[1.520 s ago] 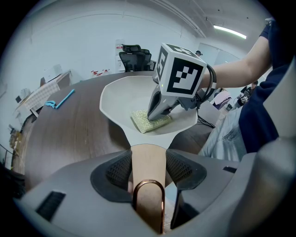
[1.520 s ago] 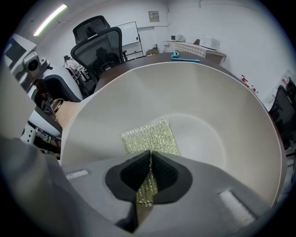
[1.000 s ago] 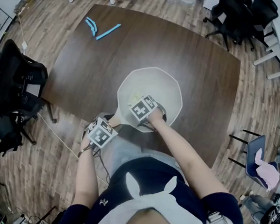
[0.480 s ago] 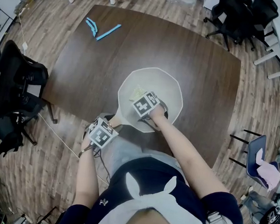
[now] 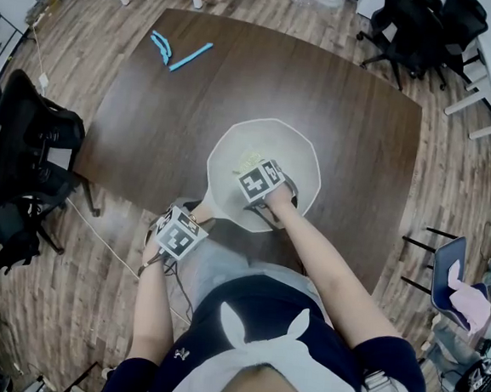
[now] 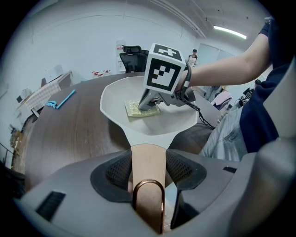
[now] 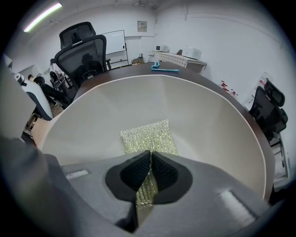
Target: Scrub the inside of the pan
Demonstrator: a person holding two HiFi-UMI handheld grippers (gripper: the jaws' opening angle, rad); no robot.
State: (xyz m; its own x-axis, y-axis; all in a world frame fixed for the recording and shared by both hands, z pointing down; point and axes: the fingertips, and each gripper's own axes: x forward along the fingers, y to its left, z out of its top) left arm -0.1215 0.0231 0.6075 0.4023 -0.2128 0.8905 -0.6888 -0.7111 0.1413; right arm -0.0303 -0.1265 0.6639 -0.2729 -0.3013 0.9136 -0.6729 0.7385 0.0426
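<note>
Grey gripper housings (image 7: pixel 240 203), black ribbed fingers (image 7: pixel 133 173), black-white marker cubes (image 5: pixel 259 181), navy top (image 5: pixel 253 307), possibly white apron (image 5: pixel 239 361)

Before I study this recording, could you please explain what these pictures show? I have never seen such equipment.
There is no robot here. A person holds a two-jaw tool in each hand, and the cubes with square markers belong to the tools. One picture comes from a camera on the person's head, looking down. The other two come from cameras riding on each tool. On the dark wooden table stands a pale pan, with blue objects near the far corner. The left tool is closed on the pan's tan handle. The right tool pinches a yellowish glittery scouring pad that lies against the pan's inside.
</note>
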